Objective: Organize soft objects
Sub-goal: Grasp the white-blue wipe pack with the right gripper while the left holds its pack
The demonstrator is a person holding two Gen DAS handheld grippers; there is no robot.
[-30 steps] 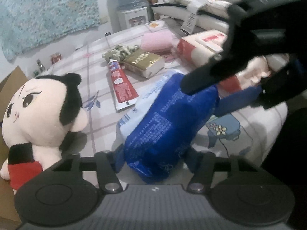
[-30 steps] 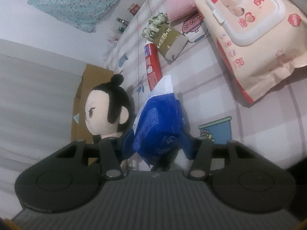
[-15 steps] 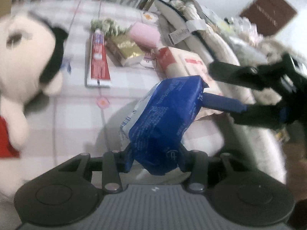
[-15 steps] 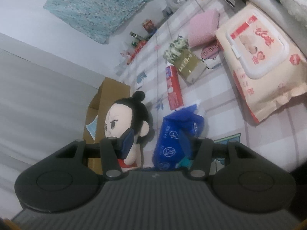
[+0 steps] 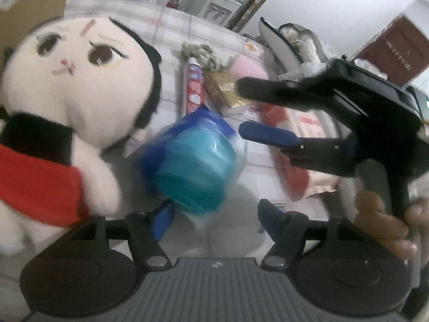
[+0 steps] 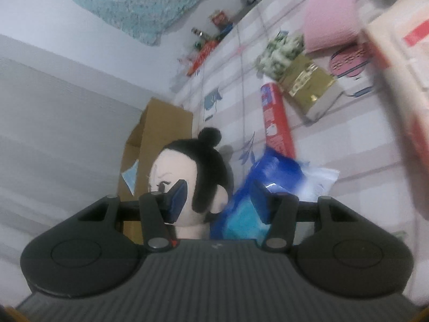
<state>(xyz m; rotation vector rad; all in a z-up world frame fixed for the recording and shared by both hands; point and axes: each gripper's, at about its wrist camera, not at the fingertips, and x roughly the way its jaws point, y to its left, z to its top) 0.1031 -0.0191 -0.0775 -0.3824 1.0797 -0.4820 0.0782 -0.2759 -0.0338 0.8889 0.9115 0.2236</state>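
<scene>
Left gripper [image 5: 214,218]: jaws just opened, blurred blue pack [image 5: 187,161] loose beyond them, seemingly untouched.
Right gripper [image 6: 218,197]: jaws apart, empty.
Plush doll [image 5: 75,86]: beside pack.

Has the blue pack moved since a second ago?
Yes. The blue pack, held above the bed a second ago, now sits released nearer the doll, the left gripper having just opened.

- Home bedroom.
- Bed [image 6: 335,139] with checked cartoon-print sheet.
- Plush doll [image 5: 80,86], toothpaste box [image 6: 276,118], wipes pack [image 6: 402,86] on it.
- Water dispenser [image 5: 217,8] by wall.
</scene>
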